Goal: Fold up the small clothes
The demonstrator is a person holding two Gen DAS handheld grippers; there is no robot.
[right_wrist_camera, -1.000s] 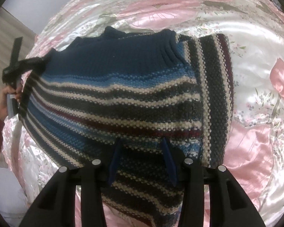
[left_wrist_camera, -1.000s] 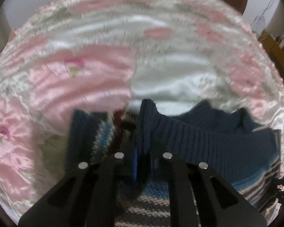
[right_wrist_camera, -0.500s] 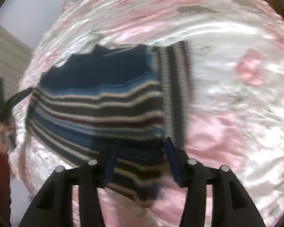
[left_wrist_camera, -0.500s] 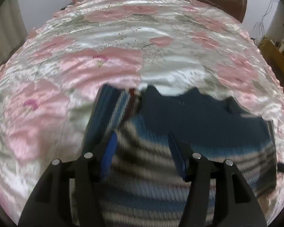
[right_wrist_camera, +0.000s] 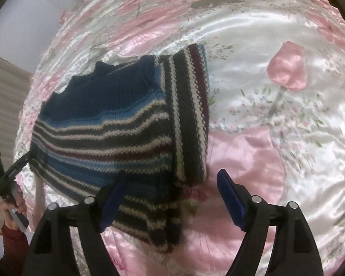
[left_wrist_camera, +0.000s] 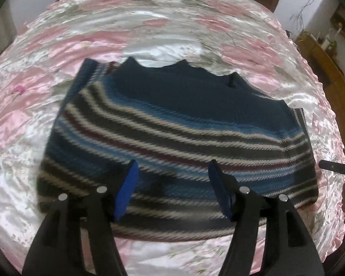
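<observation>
We hover both released tools, left tool (left_wrist_camera: 172,188) and right tool (right_wrist_camera: 172,197), above the sweater (left_wrist_camera: 172,138); next, grasp 2 matching corners evenly.

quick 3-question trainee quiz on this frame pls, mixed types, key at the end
1. True or false: the left claw is shut on the striped sweater.
2. Which part of the sweater is solid navy? A) the band at the far edge B) the near edge C) the whole garment
3. Fill in: the sweater lies on a shiny floral ____, and the right claw is ____.

Key
1. False: its blue pads stand apart above the knit, gripping nothing.
2. A
3. bedspread; open
</observation>
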